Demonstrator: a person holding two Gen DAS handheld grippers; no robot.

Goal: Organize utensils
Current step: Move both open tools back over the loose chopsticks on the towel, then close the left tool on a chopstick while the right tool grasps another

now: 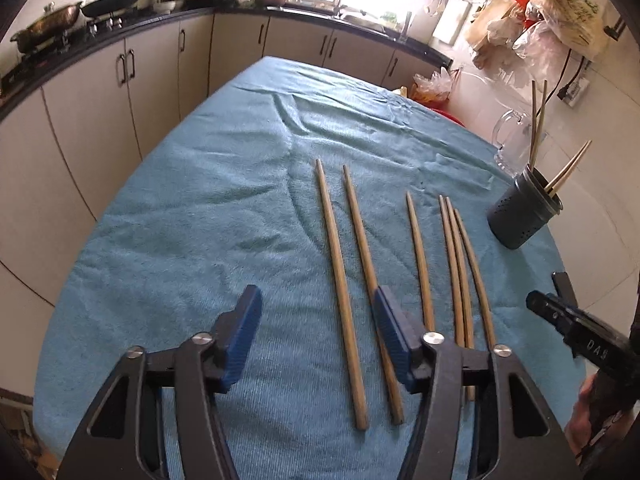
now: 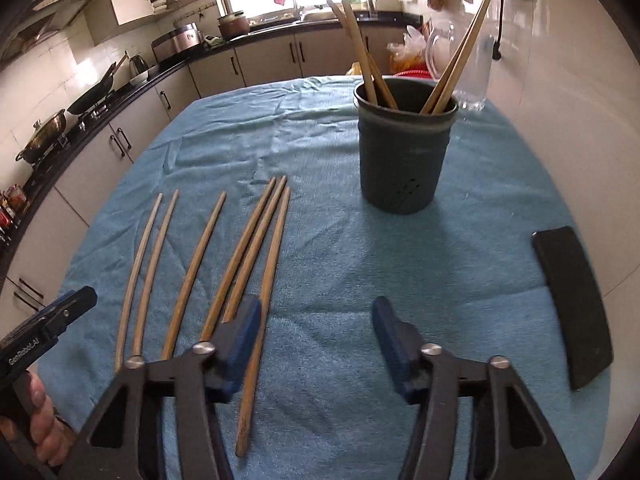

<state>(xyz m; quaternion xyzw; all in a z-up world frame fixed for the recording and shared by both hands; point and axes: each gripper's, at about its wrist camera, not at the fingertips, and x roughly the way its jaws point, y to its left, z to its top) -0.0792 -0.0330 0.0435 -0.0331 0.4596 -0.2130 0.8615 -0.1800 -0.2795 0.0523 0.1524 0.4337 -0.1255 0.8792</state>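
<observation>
Several wooden chopsticks (image 1: 340,280) lie side by side on the blue towel (image 1: 200,220); they also show in the right wrist view (image 2: 192,272). A dark holder cup (image 1: 524,212) with several chopsticks standing in it sits at the right; it also shows in the right wrist view (image 2: 404,148). My left gripper (image 1: 316,312) is open, low over the two leftmost chopsticks. My right gripper (image 2: 316,320) is open and empty, just right of the chopstick row, in front of the cup.
A black flat object (image 2: 572,304) lies on the towel at the right edge. A glass jug (image 1: 512,140) stands behind the cup near the wall. Kitchen counters with pans (image 1: 52,20) run along the left and back.
</observation>
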